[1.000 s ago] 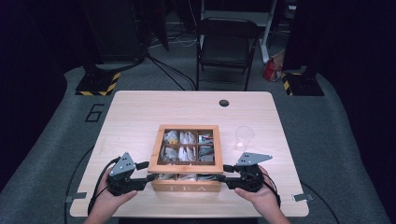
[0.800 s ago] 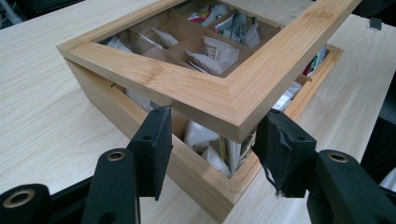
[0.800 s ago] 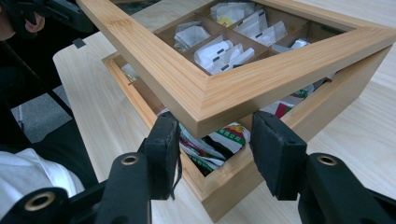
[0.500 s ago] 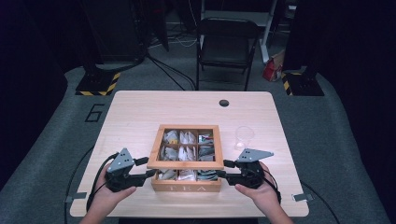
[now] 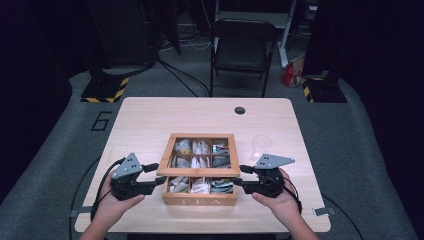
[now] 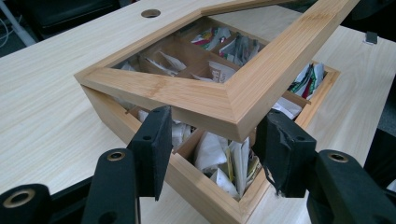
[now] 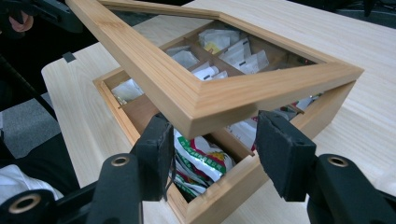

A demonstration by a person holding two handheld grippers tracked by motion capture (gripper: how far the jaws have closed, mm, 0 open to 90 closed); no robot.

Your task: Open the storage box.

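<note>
A wooden tea box (image 5: 200,192) sits near the front middle of the bench (image 5: 150,120), its compartments stuffed with tea packets (image 5: 201,148). Its lid (image 6: 219,100), a wooden frame with a clear pane, is partly raised at the front and hangs tilted over the base, with the rear edge seemingly hinged.

The left gripper (image 5: 156,176) is at the box's left front corner and the right gripper (image 5: 241,176) at its right front corner, each held in a hand (image 5: 112,207). In the left gripper view the two fingers (image 6: 152,149) stand moderately apart on either side of the lid's corner, one above and one below as the high view shows them; whether they press on the wood or only bracket it, I cannot tell. In the right gripper view the fingers (image 7: 280,154) stand much the same about the other corner, and they have just been opening a little, with the lid's corner between them (so a firm pinch there looks doubtful).

My reading is that the opening of the box is under way but not far along: the lid is lifted off the front rim, yet it is nowhere near upright. What is left is to swing it back on its rear edge until the packets are fully reachable. A clear plastic cup (image 5: 261,145) stands just right of the box.
</note>
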